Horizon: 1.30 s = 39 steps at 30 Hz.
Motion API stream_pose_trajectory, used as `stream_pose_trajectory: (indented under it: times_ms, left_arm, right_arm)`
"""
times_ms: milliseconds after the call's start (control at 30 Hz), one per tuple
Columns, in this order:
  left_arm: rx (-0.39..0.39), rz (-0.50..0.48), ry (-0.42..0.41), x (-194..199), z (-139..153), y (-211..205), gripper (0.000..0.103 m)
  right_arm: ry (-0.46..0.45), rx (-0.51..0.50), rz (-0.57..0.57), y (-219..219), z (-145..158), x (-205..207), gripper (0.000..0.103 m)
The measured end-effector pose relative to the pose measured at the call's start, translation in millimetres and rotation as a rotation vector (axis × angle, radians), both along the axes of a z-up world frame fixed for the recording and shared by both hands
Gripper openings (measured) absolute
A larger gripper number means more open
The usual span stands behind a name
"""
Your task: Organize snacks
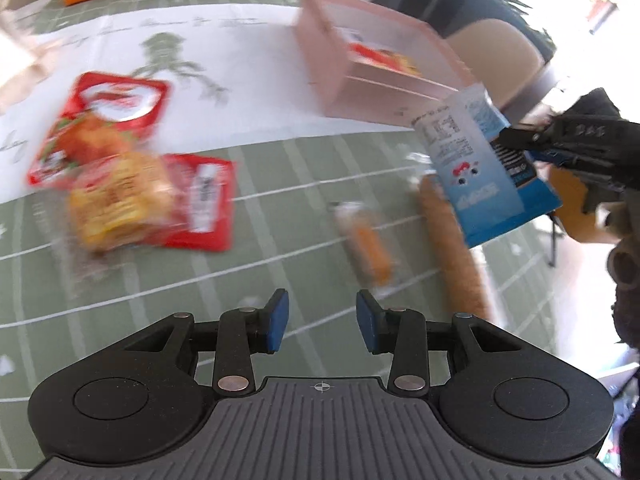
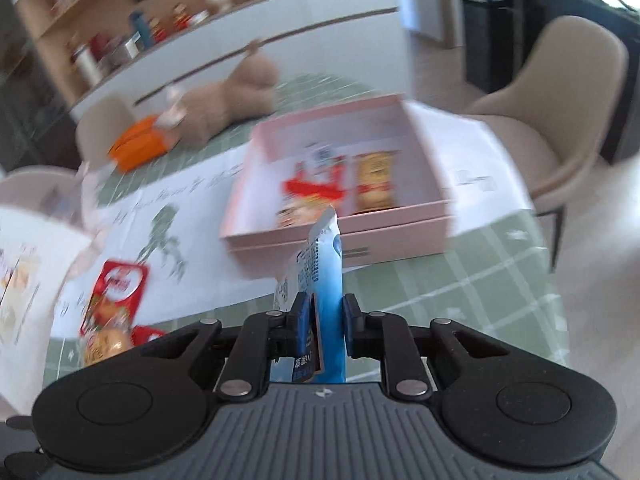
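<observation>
With right tool [image 2: 326, 316] clamped on blue snack packet [image 2: 326, 276], left tool [image 1: 318, 320] apart and empty, carry forward over pink box [image 2: 340, 226] ahead, release flat beside packets inside.

Setting: probably a home dining room, though blurred. Evidence: beige upholstered chair [image 2: 568, 120] at a green-checked tablecloth [image 2: 460, 276], plush teddy bear [image 2: 228, 100], wall shelving [image 2: 132, 28] (jars, ornaments).

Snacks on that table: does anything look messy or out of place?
Yes. Two red snack packets lie overlapping and crooked on the green table, outside the pink box where two packets already sit. A teddy bear lies toppled beyond the box.
</observation>
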<state>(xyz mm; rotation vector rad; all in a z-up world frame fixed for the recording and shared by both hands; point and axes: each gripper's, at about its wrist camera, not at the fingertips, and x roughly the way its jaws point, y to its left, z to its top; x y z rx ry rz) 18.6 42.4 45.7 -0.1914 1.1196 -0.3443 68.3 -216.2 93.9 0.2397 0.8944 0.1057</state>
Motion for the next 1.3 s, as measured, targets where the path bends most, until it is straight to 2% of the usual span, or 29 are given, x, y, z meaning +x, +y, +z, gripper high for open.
stream_pose_trajectory:
  times_ms: [100,167,233,267,333,433,500,533,600,767,967,1133,1300]
  left_arm:
    - [-0.033,-0.071,-0.01,3.1,6.2,-27.9,0.041]
    - [-0.034,-0.108,-0.031,7.5,11.1,-50.2,0.041]
    - [-0.023,-0.128,-0.055,13.2,12.0,-70.2,0.041]
    - [-0.007,-0.133,-0.066,17.2,11.2,-81.3,0.041]
    - [0.039,-0.126,-0.083,27.3,7.4,-101.8,0.041]
    - [0.109,-0.126,-0.097,38.2,1.2,-126.2,0.041]
    - [0.164,-0.135,-0.103,46.4,-6.1,-138.2,0.045]
    - [0.174,-0.142,-0.1,50.0,-7.7,-141.8,0.047]
    - [0.167,-0.156,-0.078,55.0,-13.5,-146.2,0.047]
    - [0.132,-0.194,-0.073,38.7,-16.2,-133.6,0.034]
    - [0.127,-0.239,-0.053,-7.5,-13.3,-92.8,0.033]
    - [0.113,-0.197,-0.006,-30.3,-11.5,-50.5,0.032]
    - [0.086,-0.149,0.013,-41.3,-12.7,-24.7,0.033]
  right_arm:
    - [0.014,-0.067,-0.084,-24.6,-11.2,-10.2,0.021]
    - [0.045,-0.099,-0.102,-37.6,-22.4,-18.5,0.024]
    - [0.079,-0.102,-0.108,-49.2,-35.6,-29.5,0.039]
    - [0.095,-0.099,-0.108,-54.5,-42.2,-34.9,0.047]
    - [0.12,-0.1,-0.11,-62.0,-54.2,-43.6,0.052]
    - [0.145,-0.103,-0.112,-67.4,-66.7,-54.2,0.053]
    - [0.143,-0.087,-0.115,-71.7,-69.6,-60.7,0.063]
    - [0.139,-0.078,-0.118,-72.9,-70.4,-62.4,0.068]
    - [0.136,-0.066,-0.11,-74.1,-73.3,-62.1,0.07]
    - [0.126,-0.082,-0.082,-68.9,-74.6,-61.5,0.072]
    - [0.105,-0.073,-0.03,-46.8,-69.6,-49.8,0.072]
    - [0.077,-0.064,0.091,3.1,-63.2,-39.0,0.072]
    - [0.068,0.005,0.235,59.1,-53.2,-28.0,0.07]
